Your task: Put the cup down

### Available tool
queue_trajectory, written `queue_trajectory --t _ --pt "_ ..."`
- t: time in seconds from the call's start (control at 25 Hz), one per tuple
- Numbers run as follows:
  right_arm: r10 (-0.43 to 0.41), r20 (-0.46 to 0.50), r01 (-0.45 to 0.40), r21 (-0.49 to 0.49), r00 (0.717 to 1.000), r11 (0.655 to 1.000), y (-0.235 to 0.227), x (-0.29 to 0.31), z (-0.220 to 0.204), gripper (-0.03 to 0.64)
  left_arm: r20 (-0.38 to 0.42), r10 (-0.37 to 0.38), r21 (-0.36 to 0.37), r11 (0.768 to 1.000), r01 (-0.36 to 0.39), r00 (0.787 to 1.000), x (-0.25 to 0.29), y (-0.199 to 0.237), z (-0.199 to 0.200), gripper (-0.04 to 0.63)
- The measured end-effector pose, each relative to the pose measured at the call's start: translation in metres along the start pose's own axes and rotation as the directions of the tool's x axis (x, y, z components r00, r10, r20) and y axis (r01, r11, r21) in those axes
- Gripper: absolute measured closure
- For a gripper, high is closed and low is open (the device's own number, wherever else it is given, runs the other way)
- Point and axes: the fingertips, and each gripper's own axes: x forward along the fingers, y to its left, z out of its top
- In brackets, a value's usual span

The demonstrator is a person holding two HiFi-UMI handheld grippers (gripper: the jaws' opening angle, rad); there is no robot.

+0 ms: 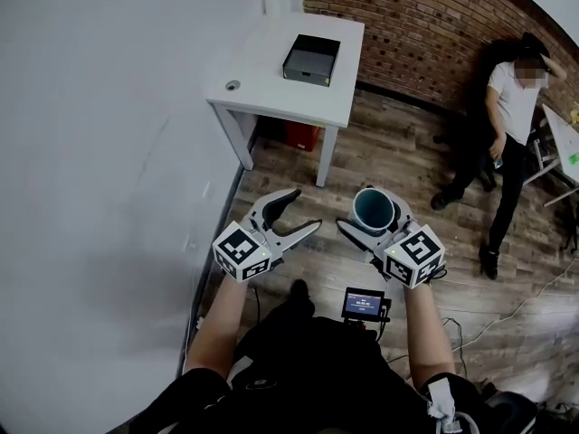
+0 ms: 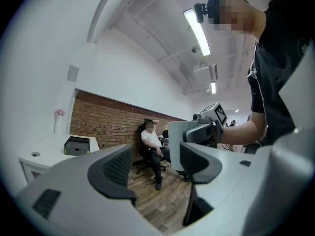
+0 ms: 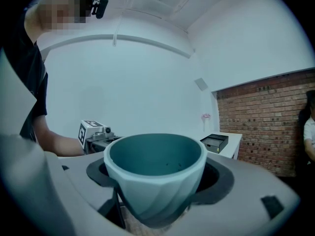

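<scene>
You stand on a wood floor, with a white wall on the left and a brick wall at the far side. Nearest you, a small lit screen sits at your waist.

Your left forearm and right forearm are bare and reach forward side by side over the floor. The left gripper looks out level across the room. Its jaws stand apart with nothing between them, and only floor shows through the gap.

Just to its right, the right gripper has its jaws clamped on the cup, one dark pad against each side. The cup is upright, mouth up, held in the air above the floor and well short of the table. It is deep teal inside and a paler blue-green outside. Slanting facets twist round its body below a smooth round rim. It holds nothing but a few dark specks.

Farther on and to the left, a white tabletop stands against the white wall. A black box lies on its far right part, and a small round fitting sits near its left edge. Something red shows underneath.

At the far right, a person in a white top and dark trousers sits by the brick wall.
</scene>
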Motion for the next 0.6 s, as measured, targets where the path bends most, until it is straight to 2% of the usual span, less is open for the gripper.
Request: queue_trajectory --t 0.2,0.6 --pt "-0.022 -0.006 0.022 0.000 1.000 1.000 -0.015 0.031 0.010 0.206 -0.010 0.014 -0.020 1.000 -0.014 1.000 0.000 0.042 0.000 0.298" --pt "-0.027 -0.021 0.027 0.016 0.999 1.000 -0.033 0.062 0.010 0.206 -0.010 0.010 -0.043 0.999 -0.010 1.000 0.004 0.079 -0.003 0.298"
